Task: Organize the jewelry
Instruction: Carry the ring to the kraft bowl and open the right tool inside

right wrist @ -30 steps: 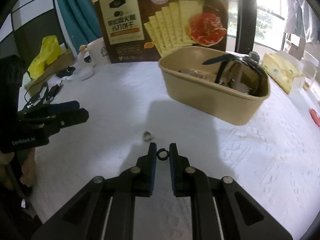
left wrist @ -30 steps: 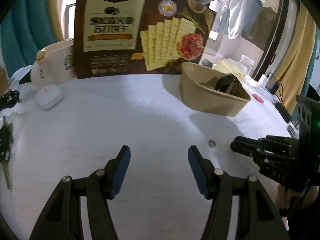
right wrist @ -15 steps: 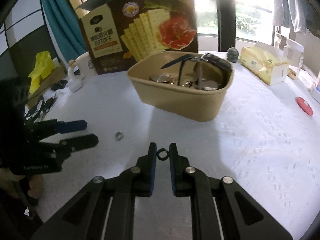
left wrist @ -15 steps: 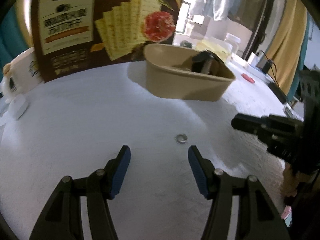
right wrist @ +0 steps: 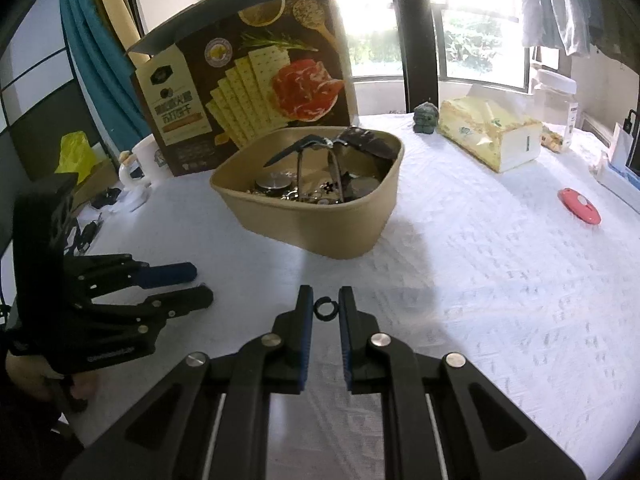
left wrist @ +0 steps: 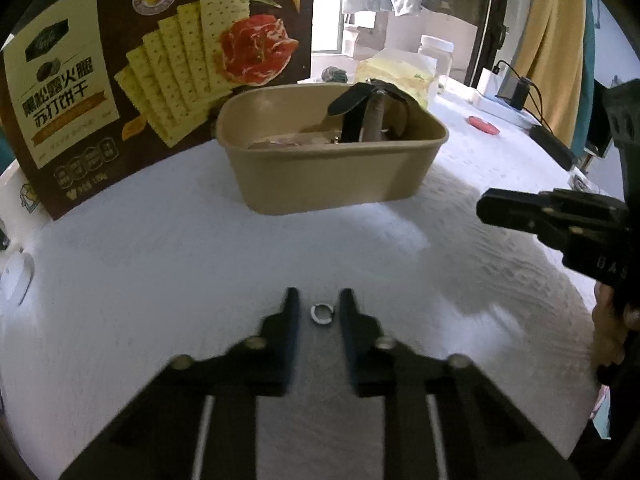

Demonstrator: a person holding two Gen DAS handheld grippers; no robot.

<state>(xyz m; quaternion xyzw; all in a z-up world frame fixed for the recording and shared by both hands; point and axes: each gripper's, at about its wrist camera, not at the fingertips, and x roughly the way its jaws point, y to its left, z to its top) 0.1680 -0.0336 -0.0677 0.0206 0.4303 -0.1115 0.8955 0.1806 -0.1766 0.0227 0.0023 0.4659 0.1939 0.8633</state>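
Most of the jewelry already sits in the tan tub (right wrist: 320, 216) at my 12 o'clock on the bench (right wrist: 480, 264): watches and metal pieces. 2 rings remain outside it. My right tongs (right wrist: 325, 309) are nearly closed, pinching a black ring (right wrist: 325, 309). My left tongs (left wrist: 320, 312) are closing around a silver ring (left wrist: 321, 314) lying on the cloth, pads not touching it. Only the left view shows that silver ring; only the right view shows the tub's contents clearly.
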